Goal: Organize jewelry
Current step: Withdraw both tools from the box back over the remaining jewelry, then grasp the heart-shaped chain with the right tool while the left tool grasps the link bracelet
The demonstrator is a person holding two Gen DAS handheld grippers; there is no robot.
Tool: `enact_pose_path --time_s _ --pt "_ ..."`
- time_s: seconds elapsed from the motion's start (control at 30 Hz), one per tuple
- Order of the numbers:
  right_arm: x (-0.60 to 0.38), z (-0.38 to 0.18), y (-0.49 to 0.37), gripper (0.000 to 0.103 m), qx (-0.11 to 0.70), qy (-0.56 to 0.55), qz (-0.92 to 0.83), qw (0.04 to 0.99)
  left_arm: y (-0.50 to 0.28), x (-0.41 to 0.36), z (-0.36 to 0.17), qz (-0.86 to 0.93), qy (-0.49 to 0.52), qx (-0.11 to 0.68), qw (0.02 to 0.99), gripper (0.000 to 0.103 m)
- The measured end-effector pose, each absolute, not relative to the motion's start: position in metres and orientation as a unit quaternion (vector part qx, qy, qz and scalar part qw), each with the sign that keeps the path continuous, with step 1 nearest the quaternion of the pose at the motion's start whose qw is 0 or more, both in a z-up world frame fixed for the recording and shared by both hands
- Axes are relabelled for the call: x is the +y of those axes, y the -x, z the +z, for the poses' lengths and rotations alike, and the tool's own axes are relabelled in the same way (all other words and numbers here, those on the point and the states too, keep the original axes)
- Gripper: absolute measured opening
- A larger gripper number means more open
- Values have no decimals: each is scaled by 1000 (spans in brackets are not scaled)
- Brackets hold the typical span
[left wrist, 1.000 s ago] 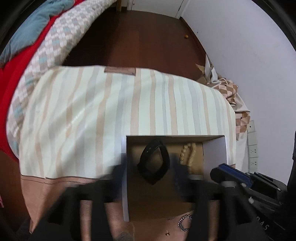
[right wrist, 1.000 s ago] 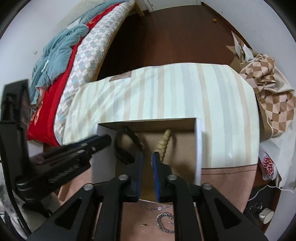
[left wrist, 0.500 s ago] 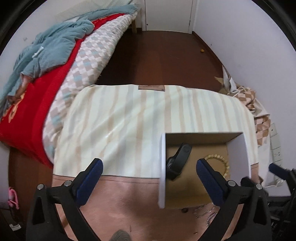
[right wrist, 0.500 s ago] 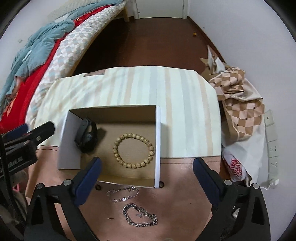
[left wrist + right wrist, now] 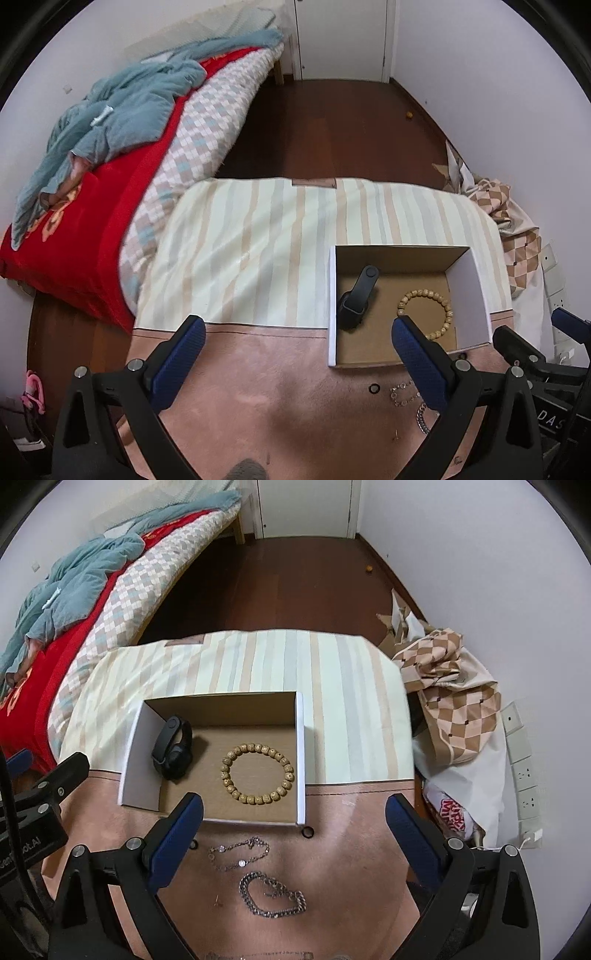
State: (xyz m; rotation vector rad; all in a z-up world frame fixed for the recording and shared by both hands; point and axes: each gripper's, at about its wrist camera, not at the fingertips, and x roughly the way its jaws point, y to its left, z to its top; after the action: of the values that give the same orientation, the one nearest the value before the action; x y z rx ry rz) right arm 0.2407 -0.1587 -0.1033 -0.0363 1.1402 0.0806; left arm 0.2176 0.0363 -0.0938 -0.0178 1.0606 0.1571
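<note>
Jewelry still outside the box is found just below the right gripper point(image 5: 293, 825), between its two spread blue fingers point(image 5: 173, 834) and a little toward the camera: a thin silver chain point(image 5: 238, 853) with small clear stones, and nearer still a heavy silver link bracelet point(image 5: 273, 895) coiled in a loose heart shape. Both are laid on the pink part of the cloth point(image 5: 351, 849), close to each other but not touching. The long axis of the thin chain runs across the line between the fingers, almost parallel to the front wall of the cardboard box point(image 5: 301, 760), which is seen just ahead of the fingertips. Inside the box a wooden bead bracelet point(image 5: 257, 773) and a black wristband point(image 5: 173, 747) are already placed, side by side and apart. The right gripper is judged the nearer one; from the left gripper point(image 5: 295, 338) the chains are seen off to the right, partly hidden behind its right finger. Both grippers are spread wide with nothing between the pads. Two small black rings point(image 5: 307, 832) are seen beside the box front.
</note>
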Motion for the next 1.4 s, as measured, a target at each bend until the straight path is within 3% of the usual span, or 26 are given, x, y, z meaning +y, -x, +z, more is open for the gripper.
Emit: enact_pose_path --time_s 0.7,0.9,1.07,1.17,1.23,1.4 --pt "-162 -10 -152 100 459 3 50 887 -132 33 -18 78 21 439 895 103" --pt "-180 -44 -149 100 484 -25 46 874 -130 41 -51 108 23 454 884 103" --pt "-204 -120 -155 100 544 -61 35 836 -135 42 -99 123 17 488 864 103" --pt "-213 -165 -155 85 574 -78 31 814 -139 39 -133 127 9 513 849 103" --pt "-214 -197 -155 67 596 -82 30 798 -141 35 -152 123 6 528 840 103" --pt "-207 -234 -152 53 603 -69 24 794 -146 31 -185 117 -3 553 825 103"
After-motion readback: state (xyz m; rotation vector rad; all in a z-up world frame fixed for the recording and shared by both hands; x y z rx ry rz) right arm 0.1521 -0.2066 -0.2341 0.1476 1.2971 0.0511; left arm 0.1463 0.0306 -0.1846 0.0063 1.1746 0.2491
